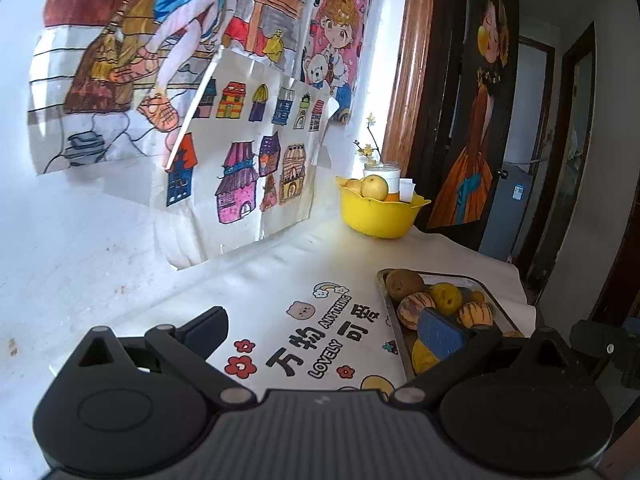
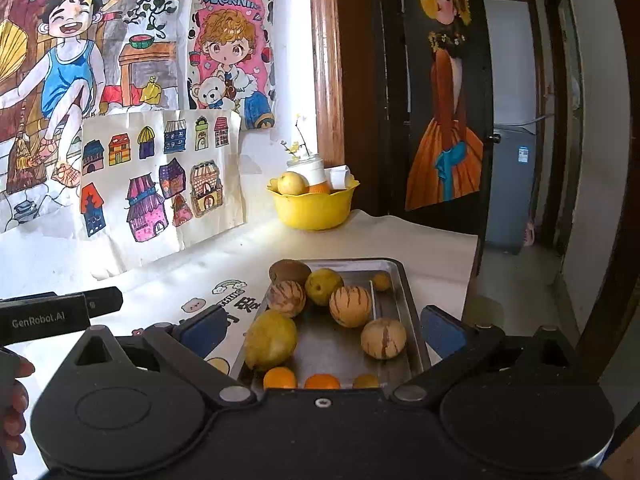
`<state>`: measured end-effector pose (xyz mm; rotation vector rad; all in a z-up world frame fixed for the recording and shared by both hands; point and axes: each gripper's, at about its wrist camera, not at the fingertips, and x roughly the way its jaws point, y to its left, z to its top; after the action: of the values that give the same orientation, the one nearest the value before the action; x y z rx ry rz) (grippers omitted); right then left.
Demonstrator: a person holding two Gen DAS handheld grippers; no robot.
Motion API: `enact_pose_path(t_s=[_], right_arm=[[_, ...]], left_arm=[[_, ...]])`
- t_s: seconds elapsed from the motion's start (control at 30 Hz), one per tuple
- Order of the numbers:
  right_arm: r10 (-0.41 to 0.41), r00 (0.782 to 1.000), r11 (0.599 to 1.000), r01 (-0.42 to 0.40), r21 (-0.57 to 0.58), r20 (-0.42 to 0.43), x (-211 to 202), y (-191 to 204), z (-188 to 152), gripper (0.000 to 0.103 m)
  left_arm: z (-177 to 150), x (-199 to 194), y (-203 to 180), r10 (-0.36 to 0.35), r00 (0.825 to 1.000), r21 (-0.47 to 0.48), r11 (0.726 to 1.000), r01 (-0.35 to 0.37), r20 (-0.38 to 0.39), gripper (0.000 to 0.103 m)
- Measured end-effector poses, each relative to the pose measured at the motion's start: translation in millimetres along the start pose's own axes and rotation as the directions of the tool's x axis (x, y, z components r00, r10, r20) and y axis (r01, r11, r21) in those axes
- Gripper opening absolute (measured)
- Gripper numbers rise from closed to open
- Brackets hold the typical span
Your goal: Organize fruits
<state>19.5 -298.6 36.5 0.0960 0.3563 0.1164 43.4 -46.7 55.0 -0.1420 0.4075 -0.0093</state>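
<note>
Wide strip of white printed tablecloth (image 2: 192, 280) lying bare btwn wall drawings (image 2: 160, 172) & shallow metal tray (image 2: 396, 280). Tray crowding w/ fruit; bare steel mid-right. Round yellow plastic bowl (image 2: 314, 208) blocking far corner.

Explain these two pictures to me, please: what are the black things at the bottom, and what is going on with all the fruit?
No robot here: a person holds a two-finger gripper in each hand, each carrying a camera that looks out along its fingers. One picture comes from the left gripper, the other from the right gripper; the black shapes are the grippers themselves. Both are open and hold nothing. On the cloth-covered table lies a metal tray of loose fruit: striped melons, a brown kiwi, a yellow pear and small oranges. Behind it stands a yellow bowl already holding some fruit. The right gripper hovers over the tray.
</note>
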Motion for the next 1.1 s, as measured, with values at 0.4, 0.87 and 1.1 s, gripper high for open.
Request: enact_pose_path(t_s=[0.4,0.87,1.1], right_arm=[[0.029,0.999,0.999,-0.03,0.042,0.016,-27,8,-48,0.102],[0.05,0.998,0.999,-0.05,0.009,0.042,-48,11,-72,0.102],[0.015,0.997,1.0,-0.015,-0.008,0.069,-51,19,-76,0.102]], left_arm=[[-46,-31,17,0.057,0.998,-0.023,0.998,-0.057,0.015,0.103],[-72,-56,15,0.093,0.995,-0.019,0.996,-0.092,0.047,0.103],[-78,-57,25,0.109,0.993,-0.032,0.994,-0.107,0.051,0.103]])
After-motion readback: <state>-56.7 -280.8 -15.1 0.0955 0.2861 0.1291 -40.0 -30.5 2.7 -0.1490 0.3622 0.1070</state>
